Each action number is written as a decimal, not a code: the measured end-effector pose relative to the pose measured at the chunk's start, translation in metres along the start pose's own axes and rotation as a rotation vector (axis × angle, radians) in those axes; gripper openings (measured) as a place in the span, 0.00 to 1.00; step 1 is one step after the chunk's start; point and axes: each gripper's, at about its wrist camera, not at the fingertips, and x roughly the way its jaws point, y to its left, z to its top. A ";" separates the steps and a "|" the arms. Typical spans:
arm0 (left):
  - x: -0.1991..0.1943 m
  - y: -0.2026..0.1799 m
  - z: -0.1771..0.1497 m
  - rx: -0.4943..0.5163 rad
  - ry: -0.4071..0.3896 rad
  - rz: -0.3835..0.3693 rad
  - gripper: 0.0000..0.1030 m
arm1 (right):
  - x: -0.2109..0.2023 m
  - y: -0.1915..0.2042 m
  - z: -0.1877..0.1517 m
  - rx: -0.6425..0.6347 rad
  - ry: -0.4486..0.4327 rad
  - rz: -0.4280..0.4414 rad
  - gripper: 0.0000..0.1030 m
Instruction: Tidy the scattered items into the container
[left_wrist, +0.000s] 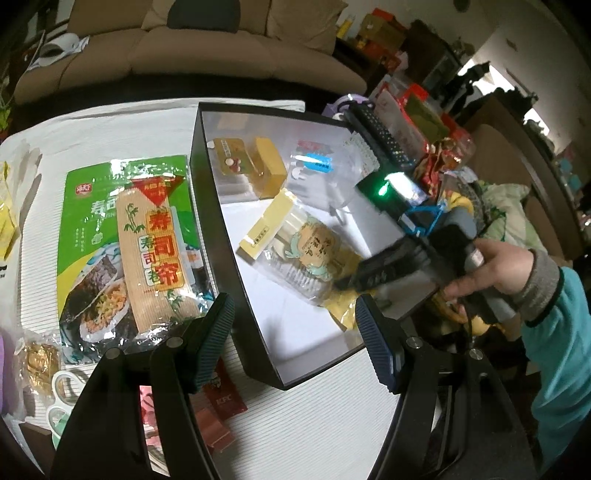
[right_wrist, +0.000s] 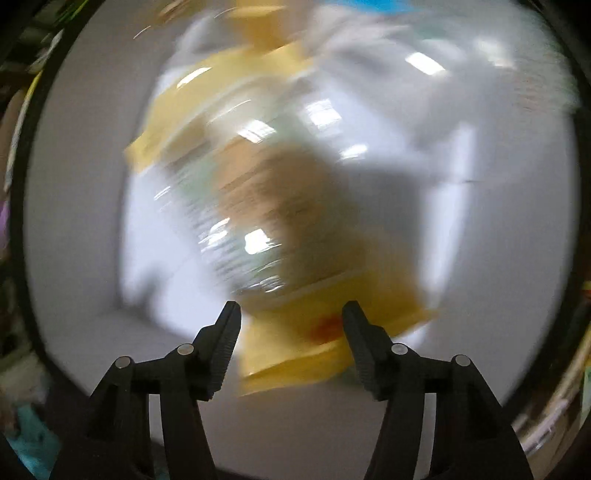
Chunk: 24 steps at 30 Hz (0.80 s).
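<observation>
A black-walled box with a white floor (left_wrist: 207, 192) stands on the table and holds several snack packets. A clear and yellow pastry packet (left_wrist: 303, 251) lies in its middle; it fills the blurred right wrist view (right_wrist: 280, 206). My right gripper (right_wrist: 291, 325) is open just above that packet's near yellow end, and its body (left_wrist: 417, 254) shows over the box's right wall. My left gripper (left_wrist: 295, 317) is open and empty above the box's near corner. A green sushi-mat packet (left_wrist: 129, 240) lies on the table left of the box.
A red KFC sachet (left_wrist: 225, 398), a gold-wrapped sweet (left_wrist: 38, 360) and pale tape rolls (left_wrist: 62, 384) lie near my left fingers. Yellow packets (left_wrist: 7, 214) sit at the far left edge. Clutter and a remote (left_wrist: 380, 133) crowd the right. A sofa (left_wrist: 184, 48) stands behind.
</observation>
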 end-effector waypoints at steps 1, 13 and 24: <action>-0.002 0.000 0.000 0.002 -0.006 0.002 0.64 | -0.005 0.008 0.002 -0.021 -0.022 -0.006 0.57; -0.018 0.005 -0.012 -0.004 -0.025 0.004 0.65 | -0.009 0.062 0.074 -0.076 -0.261 -0.301 0.74; -0.001 0.001 -0.015 -0.001 -0.008 -0.020 0.65 | -0.050 -0.054 0.059 0.185 -0.372 -0.331 0.52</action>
